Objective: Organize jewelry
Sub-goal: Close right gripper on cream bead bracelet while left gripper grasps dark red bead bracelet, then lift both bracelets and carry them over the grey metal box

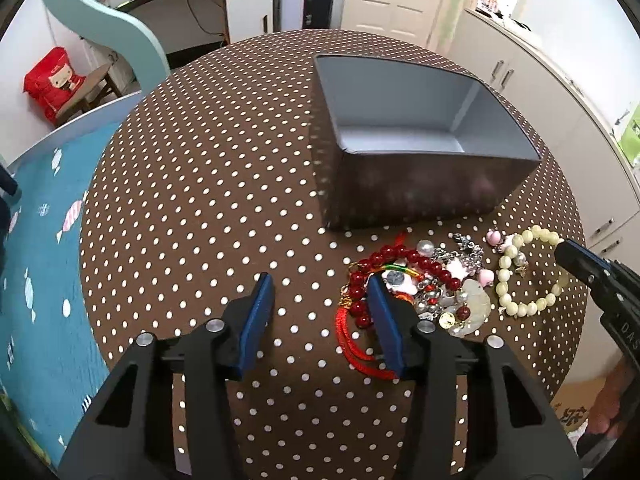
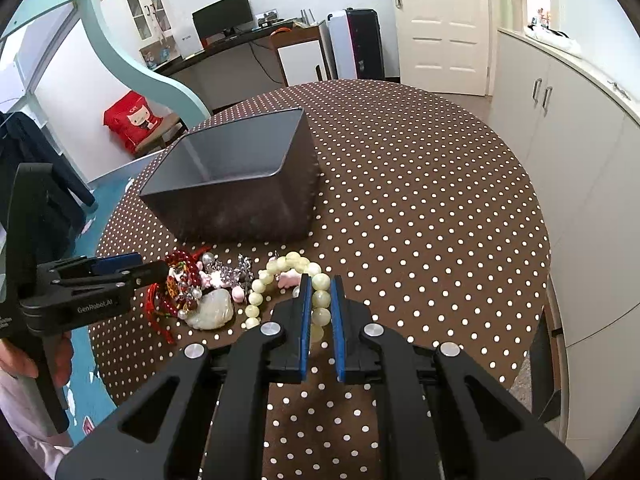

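A heap of jewelry lies on the dotted table in front of an empty grey box (image 1: 400,192) (image 2: 240,208). It holds a red bead bracelet (image 1: 424,264) (image 2: 188,268) with red cord, silver and pink charms, and a white jade pendant (image 1: 476,300) (image 2: 212,308). My left gripper (image 1: 320,292) (image 2: 148,268) stands open at the heap's left edge. Its right finger covers part of the red bracelet, and only tablecloth shows between the pads. My right gripper (image 2: 321,288) (image 1: 576,256) is shut on the pale green bead bracelet (image 2: 276,268) (image 1: 504,276), with beads pinched between the blue pads.
The round table (image 1: 200,200) has a brown cloth with white dots. White cabinets (image 1: 540,92) run along the right side. A bed with a blue cover (image 1: 40,260) sits low on the left. A person's hand (image 2: 48,344) holds the left gripper's handle.
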`<state>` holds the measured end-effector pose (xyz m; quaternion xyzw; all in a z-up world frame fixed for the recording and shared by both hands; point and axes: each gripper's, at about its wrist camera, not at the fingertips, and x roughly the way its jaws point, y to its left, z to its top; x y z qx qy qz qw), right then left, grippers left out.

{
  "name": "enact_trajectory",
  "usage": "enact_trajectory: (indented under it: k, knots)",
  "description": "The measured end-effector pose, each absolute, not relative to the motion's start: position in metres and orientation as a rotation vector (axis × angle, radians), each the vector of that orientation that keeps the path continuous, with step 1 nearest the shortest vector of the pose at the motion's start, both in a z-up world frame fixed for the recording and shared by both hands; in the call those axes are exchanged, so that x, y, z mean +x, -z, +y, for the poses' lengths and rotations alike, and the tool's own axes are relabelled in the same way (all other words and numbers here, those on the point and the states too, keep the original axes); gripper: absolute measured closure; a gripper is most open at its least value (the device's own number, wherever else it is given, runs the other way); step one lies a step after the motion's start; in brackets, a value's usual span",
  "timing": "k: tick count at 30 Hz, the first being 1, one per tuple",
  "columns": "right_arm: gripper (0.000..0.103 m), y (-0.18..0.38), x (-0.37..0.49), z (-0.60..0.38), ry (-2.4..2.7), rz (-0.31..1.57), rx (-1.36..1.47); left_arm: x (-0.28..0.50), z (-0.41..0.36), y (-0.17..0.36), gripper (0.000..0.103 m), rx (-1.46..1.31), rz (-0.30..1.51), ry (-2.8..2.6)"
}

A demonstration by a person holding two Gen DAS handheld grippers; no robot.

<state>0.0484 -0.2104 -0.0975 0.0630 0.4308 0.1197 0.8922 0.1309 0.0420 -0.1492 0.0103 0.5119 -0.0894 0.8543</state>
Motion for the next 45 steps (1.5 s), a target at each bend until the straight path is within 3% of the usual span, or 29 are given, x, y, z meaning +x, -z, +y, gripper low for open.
enact_trajectory:
  k: [7, 9, 20, 45]
  knots:
    - [0.095, 0.101, 0.062, -0.199, -0.271, 0.909, 0.143, 0.139, 0.038, 0.15, 0.093, -0.016, 1.107, 0.276]
    - [0.095, 0.1, 0.064, -0.194, -0.278, 0.908, 0.142, 0.14, 0.039, 0.15, 0.095, -0.019, 1.12, 0.301]
    - [0.095, 0.097, 0.06, -0.189, -0.298, 0.898, 0.133, 0.136, 0.059, 0.142, 0.096, -0.169, 1.112, 0.348]
    - [0.095, 0.038, 0.068, -0.177, -0.324, 0.708, 0.048, 0.109, 0.042, 0.04, 0.096, -0.17, 0.858, 0.43]
